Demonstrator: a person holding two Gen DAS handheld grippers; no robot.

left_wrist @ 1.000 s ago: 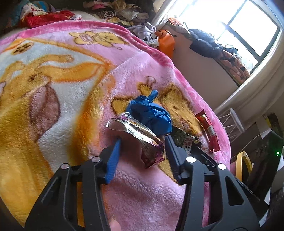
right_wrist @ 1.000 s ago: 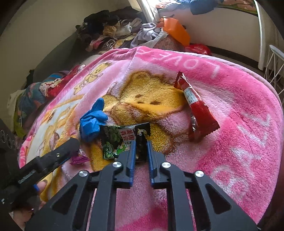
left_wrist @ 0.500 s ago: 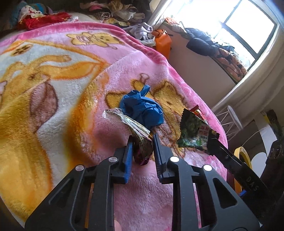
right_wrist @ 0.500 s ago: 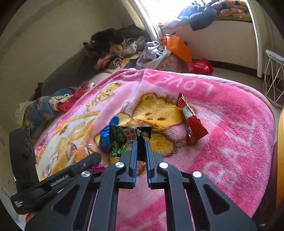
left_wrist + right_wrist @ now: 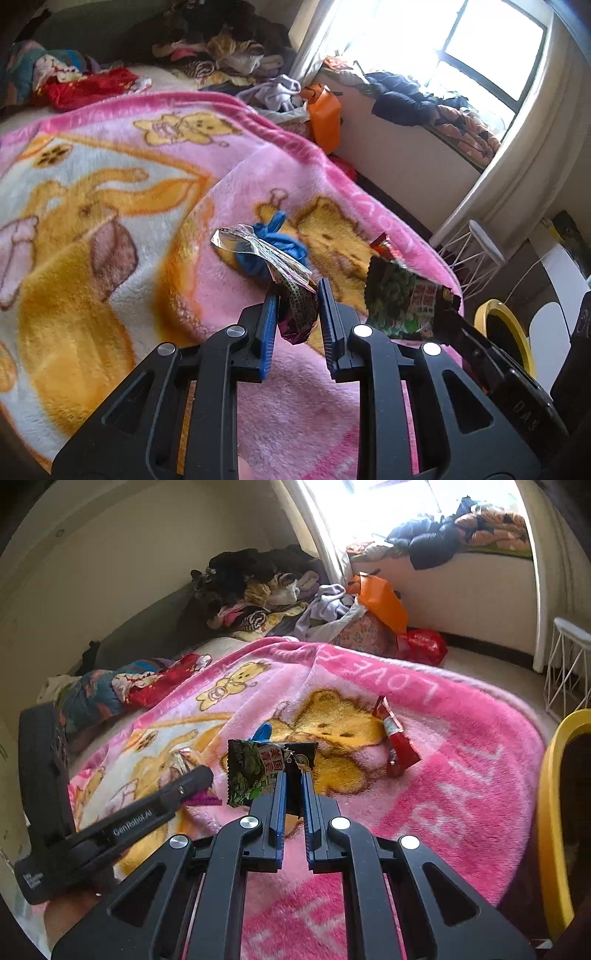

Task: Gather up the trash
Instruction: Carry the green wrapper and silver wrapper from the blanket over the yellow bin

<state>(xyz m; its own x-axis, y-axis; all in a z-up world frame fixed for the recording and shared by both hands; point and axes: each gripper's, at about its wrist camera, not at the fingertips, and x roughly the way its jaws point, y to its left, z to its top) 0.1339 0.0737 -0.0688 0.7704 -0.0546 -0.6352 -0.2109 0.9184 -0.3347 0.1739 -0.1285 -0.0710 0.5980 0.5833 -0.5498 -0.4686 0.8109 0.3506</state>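
Note:
My left gripper point(image 5: 295, 291) is shut on a shiny purple foil wrapper point(image 5: 291, 288) and holds it above the pink blanket point(image 5: 147, 192). My right gripper point(image 5: 291, 775) is shut on a green snack packet point(image 5: 255, 771), also lifted off the blanket; that packet shows in the left wrist view point(image 5: 402, 299). A crumpled blue glove point(image 5: 273, 251) lies on the blanket behind the foil wrapper. A red snack wrapper point(image 5: 397, 738) lies on the blanket to the right. The left gripper shows at the left of the right wrist view point(image 5: 192, 779).
A yellow-rimmed bin point(image 5: 554, 812) stands off the bed's right edge and shows in the left wrist view point(image 5: 506, 332). A white wire stool point(image 5: 569, 664) is beyond it. Clothes point(image 5: 266, 587) and an orange bag point(image 5: 380, 598) are piled at the back.
The left gripper closed on the foil wrapper and lifted it. The right gripper raised the green packet off the blanket. Both pulled back from the bed.

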